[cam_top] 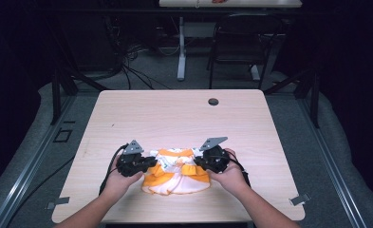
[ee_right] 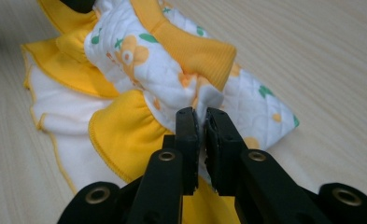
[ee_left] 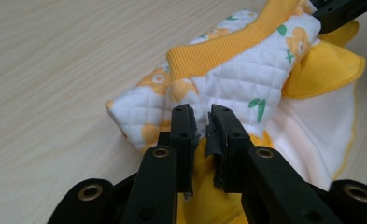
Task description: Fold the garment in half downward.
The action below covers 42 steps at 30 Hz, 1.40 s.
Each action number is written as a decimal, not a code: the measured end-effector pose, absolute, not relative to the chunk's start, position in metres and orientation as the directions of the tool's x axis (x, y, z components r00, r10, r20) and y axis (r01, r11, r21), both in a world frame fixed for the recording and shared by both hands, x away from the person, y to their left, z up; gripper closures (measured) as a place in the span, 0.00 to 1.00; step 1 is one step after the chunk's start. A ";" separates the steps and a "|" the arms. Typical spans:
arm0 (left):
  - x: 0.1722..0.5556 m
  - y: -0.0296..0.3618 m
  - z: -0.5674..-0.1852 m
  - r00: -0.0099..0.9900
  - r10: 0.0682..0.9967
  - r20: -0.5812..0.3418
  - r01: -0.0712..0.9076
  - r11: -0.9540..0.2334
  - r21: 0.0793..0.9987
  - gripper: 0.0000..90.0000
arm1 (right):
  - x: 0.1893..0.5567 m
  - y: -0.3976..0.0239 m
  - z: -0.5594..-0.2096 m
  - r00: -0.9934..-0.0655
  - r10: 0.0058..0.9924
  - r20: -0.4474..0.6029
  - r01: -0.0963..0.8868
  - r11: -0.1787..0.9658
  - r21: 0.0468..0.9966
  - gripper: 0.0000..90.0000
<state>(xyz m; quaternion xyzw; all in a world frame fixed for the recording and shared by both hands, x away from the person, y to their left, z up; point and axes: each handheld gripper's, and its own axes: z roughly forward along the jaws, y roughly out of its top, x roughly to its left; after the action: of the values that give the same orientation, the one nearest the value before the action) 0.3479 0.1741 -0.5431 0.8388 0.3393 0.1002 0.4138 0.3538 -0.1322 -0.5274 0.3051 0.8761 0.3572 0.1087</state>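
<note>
The small quilted garment [cam_top: 176, 172], white with orange flowers, yellow ribbed bands and a yellow ruffle, lay bunched on the bench [cam_top: 184, 114] between the two tongs, each set at one end of it.

In the left gripper view the left tongs [ee_left: 202, 122] stood narrow, with a slim gap between the pads; the quilted fold lay just ahead of the tips, and I could not tell that any cloth was pinched. In the right gripper view the right tongs [ee_right: 201, 122] were also narrow, and a thin white fold ran into the slit between the pads. Whether the pads pressed on it was unclear.

The likely trouble was an uneven hold. If both hands lifted or pulled apart from here, the left end would probably stay on the bench while the right end rose, so the garment would twist or drop. A pinch on a single layer could slide off the slick quilting. The ruffle [ee_right: 120, 135] beside the right tongs might be caught together with the fold, dragging the wrong layer and undoing the bundle.
</note>
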 end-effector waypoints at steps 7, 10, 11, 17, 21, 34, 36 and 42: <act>0.338 0.180 -0.526 0.756 0.641 -0.133 0.473 -0.393 0.789 0.79 | 0.342 -0.142 -0.527 -0.783 0.618 0.071 0.474 0.518 0.712 0.83; 0.342 0.181 -0.515 0.756 0.643 -0.122 0.456 -0.383 0.803 0.77 | 0.344 -0.144 -0.520 -0.776 0.625 0.082 0.472 0.490 0.733 0.82; 0.343 0.181 -0.512 0.757 0.643 -0.117 0.449 -0.381 0.808 0.76 | 0.346 -0.145 -0.517 -0.775 0.627 0.082 0.471 0.486 0.736 0.82; 0.357 0.181 -0.515 0.731 0.672 -0.114 0.484 -0.394 0.782 0.93 | 0.358 -0.145 -0.512 -0.760 0.644 0.083 0.477 0.468 0.744 0.96; 0.363 0.177 -0.527 0.722 0.674 -0.156 0.528 -0.390 0.755 0.99 | 0.368 -0.136 -0.518 -0.760 0.642 0.102 0.494 0.469 0.732 0.99; 0.338 0.169 -0.532 0.781 0.603 -0.163 0.497 -0.440 0.748 0.99 | 0.350 -0.122 -0.523 -0.846 0.517 0.135 0.450 0.553 0.701 0.99; 0.334 0.169 -0.533 0.788 0.596 -0.155 0.488 -0.452 0.747 0.99 | 0.346 -0.123 -0.524 -0.852 0.507 0.133 0.444 0.562 0.698 0.99; 0.324 0.167 -0.539 0.802 0.582 -0.138 0.473 -0.477 0.740 0.99 | 0.332 -0.124 -0.534 -0.860 0.491 0.136 0.443 0.589 0.676 0.99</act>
<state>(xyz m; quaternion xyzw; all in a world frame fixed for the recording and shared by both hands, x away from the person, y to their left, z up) 0.3243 0.1669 -0.5392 0.8568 0.3078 0.0663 0.4083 0.3320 -0.1242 -0.5340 0.2621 0.8907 0.3700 0.0327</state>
